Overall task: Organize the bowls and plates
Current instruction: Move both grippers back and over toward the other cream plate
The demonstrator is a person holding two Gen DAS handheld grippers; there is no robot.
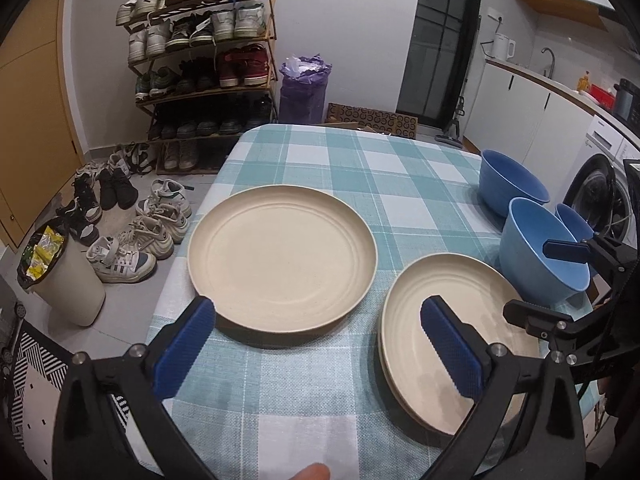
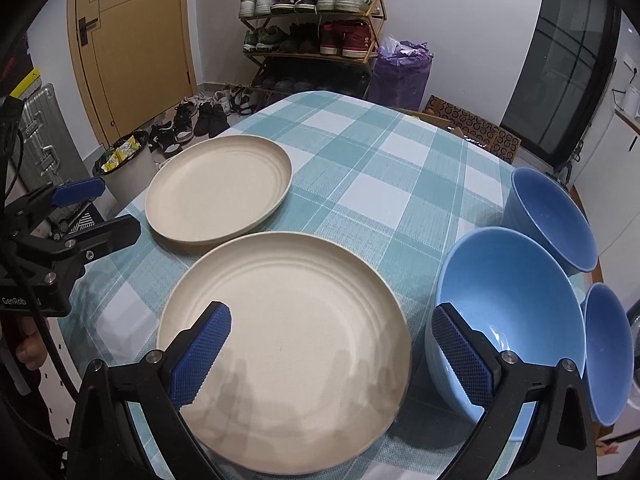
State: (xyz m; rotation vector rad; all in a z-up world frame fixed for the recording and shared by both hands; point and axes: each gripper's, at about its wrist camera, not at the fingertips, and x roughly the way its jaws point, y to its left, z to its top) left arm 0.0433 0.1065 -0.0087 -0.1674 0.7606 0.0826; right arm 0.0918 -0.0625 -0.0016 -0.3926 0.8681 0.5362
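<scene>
On the checked tablecloth [image 1: 360, 168] a single cream plate [image 1: 282, 258] lies left of a low stack of cream plates [image 1: 472, 288]. Three blue bowls stand at the right edge: a far one [image 1: 510, 184], a near one [image 1: 540, 248] and a small one [image 1: 572, 220]. My left gripper [image 1: 320, 344] hovers open and empty, one finger by the single plate's near rim, the other over the stack. In the right wrist view my right gripper [image 2: 332, 352] is open and empty, spanning from the stack [image 2: 304, 308] to the near bowl [image 2: 508, 300]. The single plate [image 2: 218, 188] lies behind.
A loaded shoe rack [image 1: 200, 68], loose shoes [image 1: 132, 232] and a white bin [image 1: 60, 276] fill the floor left of the table. A purple bag [image 1: 304, 88] stands beyond the far edge. A washing machine [image 1: 600, 192] is just right of the bowls.
</scene>
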